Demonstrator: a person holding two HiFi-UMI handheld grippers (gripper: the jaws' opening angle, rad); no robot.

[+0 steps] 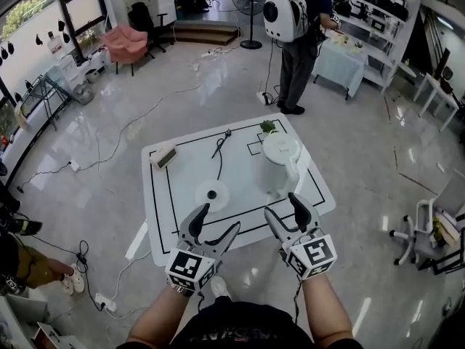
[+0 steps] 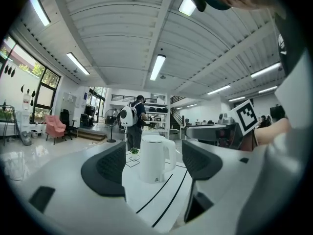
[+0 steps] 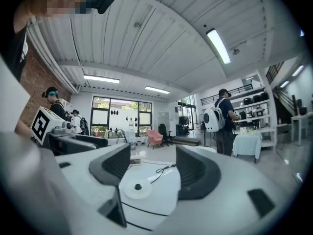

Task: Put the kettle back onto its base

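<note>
Beside its base (image 1: pixel 212 193), the kettle (image 1: pixel 281 155) stands lidded; left hand-held gripper (image 1: pixel 219 217) and right hand-held gripper (image 1: pixel 281 203) gape.

The standing person (image 1: pixel 301 35) got chopped off at the head view's top edge. That little gadget (image 1: pixel 164 155) on the table (image 1: pixel 163 224) corner was too small to identify. Left gripper view hid the base (image 1: pixel 212 193).

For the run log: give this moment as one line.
kettle: on table, off base | left gripper: open, empty | right gripper: open, empty
</note>
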